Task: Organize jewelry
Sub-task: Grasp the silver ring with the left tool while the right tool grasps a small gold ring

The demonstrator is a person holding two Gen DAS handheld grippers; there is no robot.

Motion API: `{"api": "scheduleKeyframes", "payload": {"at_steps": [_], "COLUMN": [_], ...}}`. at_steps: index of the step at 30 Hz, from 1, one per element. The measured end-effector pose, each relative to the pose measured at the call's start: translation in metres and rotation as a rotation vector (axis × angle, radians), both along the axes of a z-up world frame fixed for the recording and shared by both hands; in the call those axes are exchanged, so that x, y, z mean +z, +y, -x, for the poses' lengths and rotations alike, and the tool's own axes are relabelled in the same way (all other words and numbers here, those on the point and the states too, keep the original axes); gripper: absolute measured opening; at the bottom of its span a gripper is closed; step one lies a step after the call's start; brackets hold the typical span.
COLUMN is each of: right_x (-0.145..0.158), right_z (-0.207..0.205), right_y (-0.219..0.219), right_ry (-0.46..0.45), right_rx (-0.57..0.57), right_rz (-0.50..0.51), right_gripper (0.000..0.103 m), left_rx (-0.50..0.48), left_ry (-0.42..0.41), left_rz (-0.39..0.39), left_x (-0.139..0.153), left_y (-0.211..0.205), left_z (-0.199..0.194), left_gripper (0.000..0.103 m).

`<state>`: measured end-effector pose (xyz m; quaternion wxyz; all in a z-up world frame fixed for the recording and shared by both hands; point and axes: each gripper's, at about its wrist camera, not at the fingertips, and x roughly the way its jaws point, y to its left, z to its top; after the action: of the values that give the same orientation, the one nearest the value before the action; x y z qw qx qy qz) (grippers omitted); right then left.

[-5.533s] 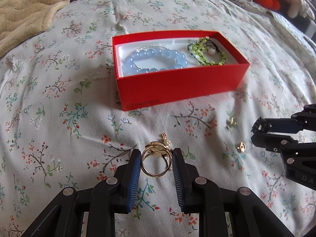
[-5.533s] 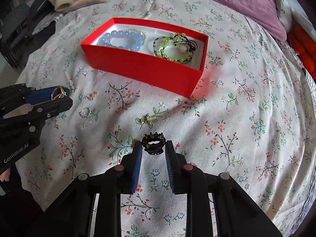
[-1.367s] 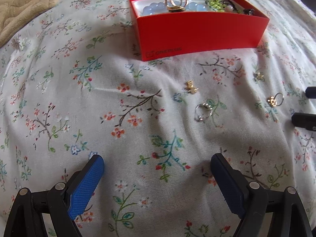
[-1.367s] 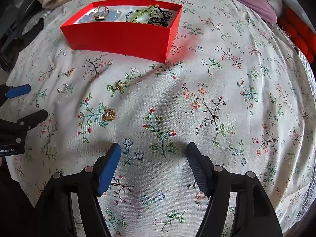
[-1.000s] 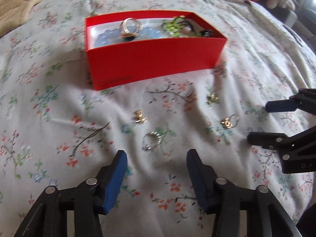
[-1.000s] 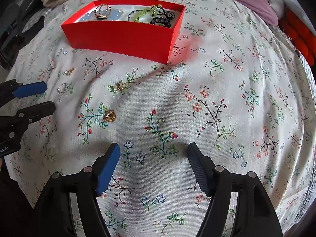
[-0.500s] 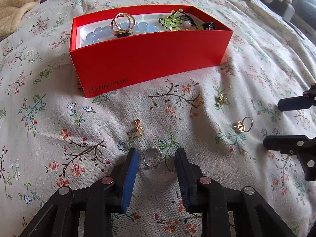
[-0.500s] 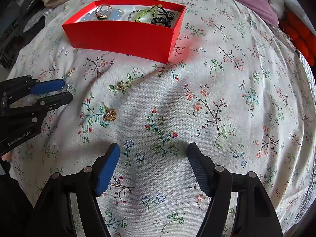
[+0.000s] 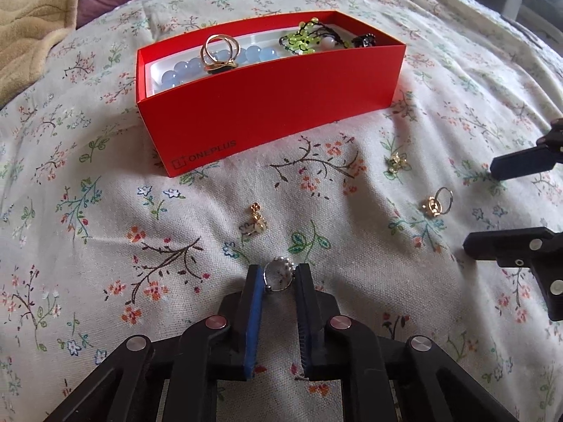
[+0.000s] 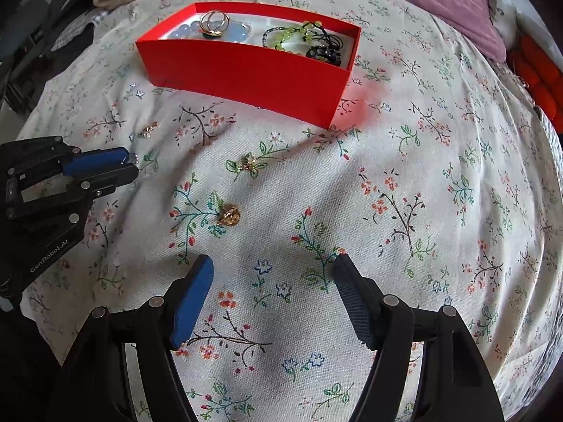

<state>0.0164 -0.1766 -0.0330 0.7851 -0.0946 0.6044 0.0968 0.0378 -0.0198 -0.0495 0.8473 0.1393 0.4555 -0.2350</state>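
Two tools: the left tool (image 9: 278, 277) pinches the silver ring (image 9: 278, 277); lift straight, then release over the red box (image 9: 271, 105). Right tool (image 10: 272, 281) gapes, empty.

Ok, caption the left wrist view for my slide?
Left tongs shut on silver ring on the floral bedspread, red box ahead.

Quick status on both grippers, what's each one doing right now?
Left gripper: shut on the silver beaded ring, down at the bedspread.
Right gripper: open, holding nothing.
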Motion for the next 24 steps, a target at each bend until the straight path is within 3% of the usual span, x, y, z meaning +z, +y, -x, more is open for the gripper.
{"api": "scheduleKeyframes", "payload": {"at_steps": [8, 24], "right_x": [-0.003, -0.01], "right_z": [-0.007, -0.027], "right_y": [0.013, 0.044], "right_ry": [-0.002, -0.015], "right_rx": [0.02, 0.068], "right_rz": [-0.002, -0.006], "right_gripper": [0.072, 0.021], "left_rx": [0.027, 0.069], "left_ry": [0.016, 0.039], "left_rz": [0.005, 0.005], "left_x": [0.006, 0.006], "left_y": [0.012, 0.028], "left_z": [0.001, 0.002], "left_gripper": [0.013, 0.013]}}
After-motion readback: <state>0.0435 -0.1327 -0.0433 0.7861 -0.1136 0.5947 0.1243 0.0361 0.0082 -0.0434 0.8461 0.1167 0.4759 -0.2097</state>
